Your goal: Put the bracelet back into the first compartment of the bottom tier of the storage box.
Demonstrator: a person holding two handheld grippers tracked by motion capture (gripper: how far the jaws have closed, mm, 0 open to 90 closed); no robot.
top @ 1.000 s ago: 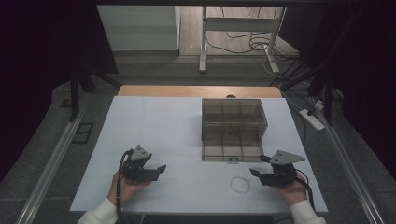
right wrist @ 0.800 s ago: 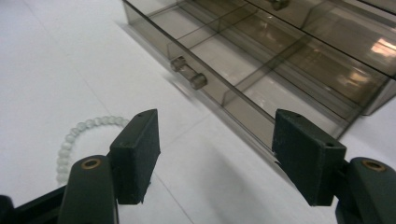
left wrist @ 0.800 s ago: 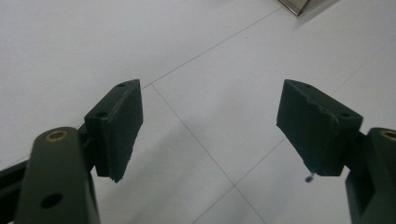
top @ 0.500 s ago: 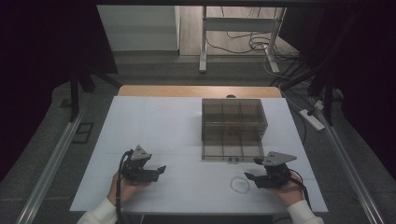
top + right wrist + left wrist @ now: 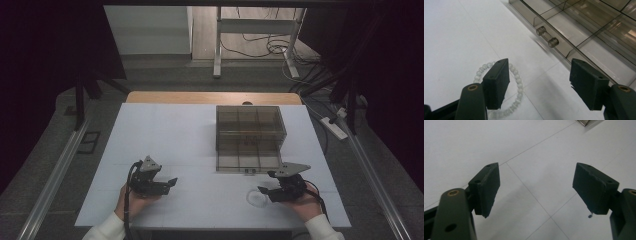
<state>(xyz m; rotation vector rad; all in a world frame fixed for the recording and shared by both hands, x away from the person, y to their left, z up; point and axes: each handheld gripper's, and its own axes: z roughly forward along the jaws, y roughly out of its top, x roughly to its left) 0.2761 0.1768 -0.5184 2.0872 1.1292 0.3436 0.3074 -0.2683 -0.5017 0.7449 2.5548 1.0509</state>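
Since a second ago, the right gripper [image 5: 264,190] has slid leftward toward the bracelet [image 5: 256,198], while the left gripper [image 5: 171,182] has kept its place. Both sets of jaws gape wide with nothing between them. In the right gripper view the bracelet [image 5: 499,90], a ring of pale beads, lies flat on the white table [image 5: 200,150] under the left jaw. Just beyond stands the smoky clear box [image 5: 248,136], its drawer pulled out and the handle [image 5: 547,38] facing the gripper.

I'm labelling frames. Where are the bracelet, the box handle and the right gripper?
bracelet [image 5: 518,82]: right gripper view, beads on its right arc.
box handle [image 5: 547,37]: right gripper view, middle of the clear bar.
right gripper [image 5: 264,191]: high view, between its fingers.
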